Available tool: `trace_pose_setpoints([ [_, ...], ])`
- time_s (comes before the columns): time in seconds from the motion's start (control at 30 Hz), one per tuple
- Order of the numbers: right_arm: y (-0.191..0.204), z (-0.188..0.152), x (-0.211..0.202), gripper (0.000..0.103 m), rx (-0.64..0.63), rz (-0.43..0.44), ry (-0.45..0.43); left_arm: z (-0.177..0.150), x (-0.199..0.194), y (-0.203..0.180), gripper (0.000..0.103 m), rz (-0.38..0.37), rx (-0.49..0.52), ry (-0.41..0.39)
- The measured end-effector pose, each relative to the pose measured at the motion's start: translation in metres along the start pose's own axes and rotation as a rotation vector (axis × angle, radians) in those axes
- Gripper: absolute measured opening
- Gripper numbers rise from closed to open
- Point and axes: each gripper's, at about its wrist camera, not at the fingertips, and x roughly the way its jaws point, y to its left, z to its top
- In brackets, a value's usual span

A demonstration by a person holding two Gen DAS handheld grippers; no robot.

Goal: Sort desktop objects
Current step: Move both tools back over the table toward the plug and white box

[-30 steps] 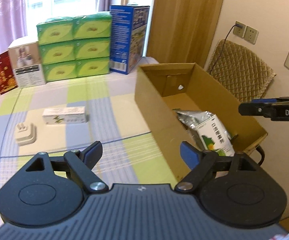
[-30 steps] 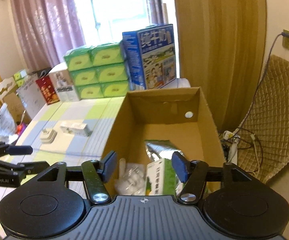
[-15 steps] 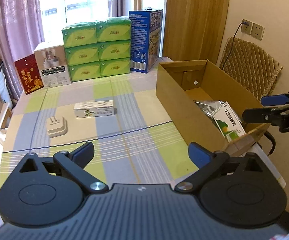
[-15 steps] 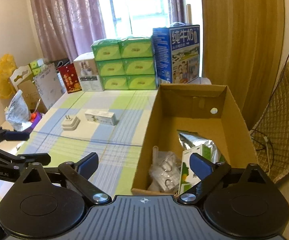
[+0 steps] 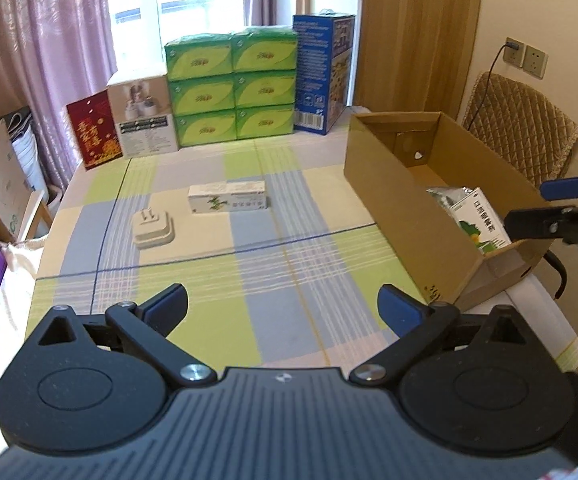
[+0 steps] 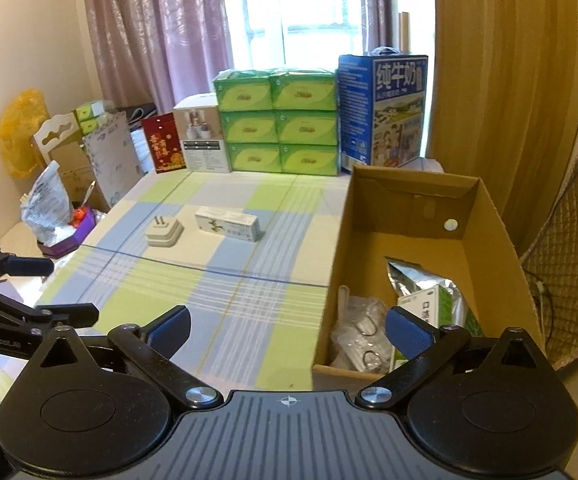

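Open cloth in front, walls at the far edge and right

The near checked tablecloth [image 5: 273,280] lies bare; mid-table the white plug adapter [image 5: 152,231] and the small white-green carton [image 5: 228,198] sit just apart. The cardboard box [image 5: 389,184] blocks the right side, and the stacked green tissue packs [image 5: 231,88] and blue milk carton [image 5: 323,76] close the far edge

Both tools pulled back and up from box [image 6: 485,216]; left tool [image 5: 283,306] and right tool [image 6: 287,330] jaws spread wider, both empty; more worktop [image 5: 273,280] in view, charger [image 5: 153,228] and carton [image 5: 228,198] farther off
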Motion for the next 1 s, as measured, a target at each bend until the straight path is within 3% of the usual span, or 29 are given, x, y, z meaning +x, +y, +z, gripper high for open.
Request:
trace_pose_setpoints([
  [0.47,0.056,0.011,0.016,0.101,-0.122,-0.053,0.009,-0.026,0.000,0.054,0.100,0.068,-0.052,0.033],
  [0.63,0.070,0.008,0.035,0.101,-0.193,0.005,0.000,-0.032,0.003,0.070,0.100,0.111,-0.037,0.036],
  [0.87,0.085,0.008,0.062,0.101,-0.267,0.070,0.017,-0.036,0.015,0.089,0.099,0.096,0.023,0.042],
  [1.0,0.093,0.011,0.082,0.101,-0.335,0.064,0.064,-0.035,0.026,0.099,0.099,0.088,0.066,0.052],
])
